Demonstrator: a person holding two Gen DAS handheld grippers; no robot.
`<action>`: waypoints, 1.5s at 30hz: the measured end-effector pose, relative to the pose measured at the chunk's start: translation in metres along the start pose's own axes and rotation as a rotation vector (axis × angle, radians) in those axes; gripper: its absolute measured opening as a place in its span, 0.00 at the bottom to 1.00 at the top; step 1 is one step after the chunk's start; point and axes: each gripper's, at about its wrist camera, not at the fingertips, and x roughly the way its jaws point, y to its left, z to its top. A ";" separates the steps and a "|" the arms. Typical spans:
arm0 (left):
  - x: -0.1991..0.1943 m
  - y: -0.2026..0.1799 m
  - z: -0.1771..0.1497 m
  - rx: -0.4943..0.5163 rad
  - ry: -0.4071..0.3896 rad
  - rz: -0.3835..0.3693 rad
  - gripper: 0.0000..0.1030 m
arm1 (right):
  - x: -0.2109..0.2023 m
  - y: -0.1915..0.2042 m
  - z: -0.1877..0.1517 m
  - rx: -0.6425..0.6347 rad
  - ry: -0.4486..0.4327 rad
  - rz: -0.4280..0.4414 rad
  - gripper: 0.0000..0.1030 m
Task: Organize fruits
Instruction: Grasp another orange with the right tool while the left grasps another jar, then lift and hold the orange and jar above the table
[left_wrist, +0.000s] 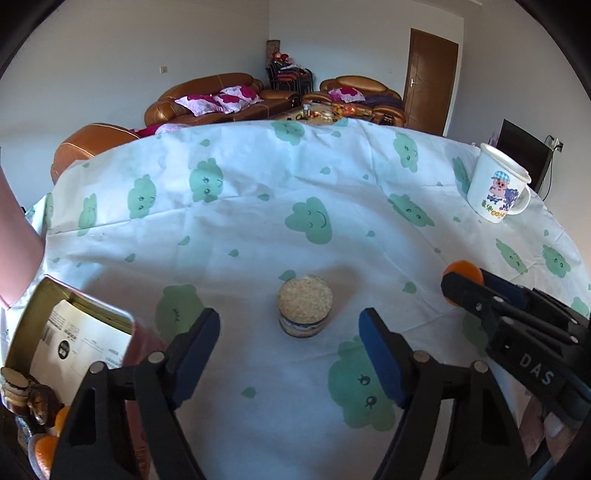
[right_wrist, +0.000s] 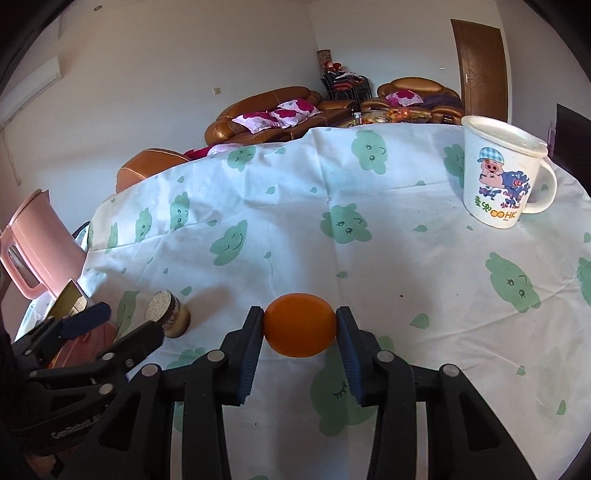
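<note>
My right gripper (right_wrist: 300, 324) is clamped on a round, smooth orange fruit (right_wrist: 300, 325), one blue pad (right_wrist: 246, 354) on each flank, gripping at its widest part so it sits level just above the white tablecloth printed with green clouds (right_wrist: 406, 266). My left gripper (left_wrist: 290, 332) stands partly open with nothing between its fingers; a small glass jar with a pale cork lid (left_wrist: 305, 309) stands on the cloth just ahead of it, untouched.

Off to my left lies an open gold-lined tin box (left_wrist: 44, 295), holding a printed card, with other oranges (left_wrist: 46, 450) close beside it at the frame's edge. I judge that is where this fruit goes. To do it well, I should keep the squeeze steady but gentle, lift clear of the jar, and carry across without bumping my left gripper. The white cartoon mug (right_wrist: 498, 173) is well apart and no concern.
</note>
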 end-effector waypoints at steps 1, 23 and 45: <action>0.007 -0.001 0.001 -0.008 0.020 -0.008 0.72 | 0.000 0.001 0.000 -0.005 -0.005 0.000 0.41; -0.005 0.005 -0.010 -0.003 -0.037 -0.059 0.33 | -0.016 0.018 -0.004 -0.103 -0.086 0.068 0.41; -0.044 0.008 -0.022 -0.024 -0.224 0.004 0.33 | -0.044 0.031 -0.012 -0.181 -0.233 0.061 0.41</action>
